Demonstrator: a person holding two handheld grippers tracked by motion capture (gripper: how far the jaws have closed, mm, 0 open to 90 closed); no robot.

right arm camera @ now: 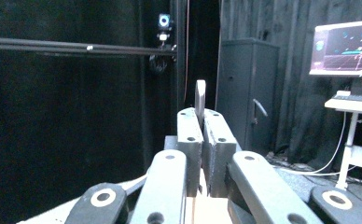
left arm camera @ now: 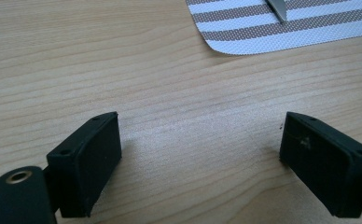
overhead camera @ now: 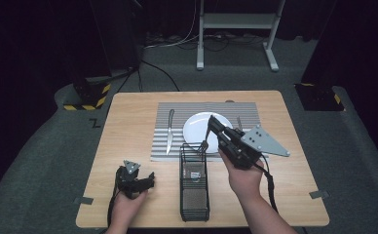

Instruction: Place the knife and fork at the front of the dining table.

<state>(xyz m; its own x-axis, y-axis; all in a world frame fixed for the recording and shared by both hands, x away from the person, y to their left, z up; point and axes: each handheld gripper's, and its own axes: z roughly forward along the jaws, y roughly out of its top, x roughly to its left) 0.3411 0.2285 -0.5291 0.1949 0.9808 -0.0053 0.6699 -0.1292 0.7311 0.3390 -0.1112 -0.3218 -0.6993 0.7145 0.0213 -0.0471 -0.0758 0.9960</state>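
Cutlery is going from the wire caddy (overhead camera: 194, 183) onto a place setting, and the job looks roughly halfway through. On the striped placemat (overhead camera: 177, 151) a white plate (overhead camera: 197, 127) sits in the middle with a knife (overhead camera: 170, 130) laid to its left, already in place; something slim lies just right of the plate, too small to identify. The right gripper (overhead camera: 211, 122) is raised over the plate's near edge, its jaws pressed together on the handle of a fork (overhead camera: 205, 139) — in the high view the fork hangs down from the tips, tines lowest, just above the caddy's far rim. The right gripper view shows the handle end (right arm camera: 200, 95) sticking up between the closed pads (right arm camera: 219, 144). The left gripper (left arm camera: 200, 154) rests low over bare table (left arm camera: 76, 56) near the mat's corner, jaws spread wide with nothing between them. What seems left: carry the fork to a free spot beside the plate, lay it flat on the mat and let go — and then whatever remains in the caddy, whose contents I cannot make out.
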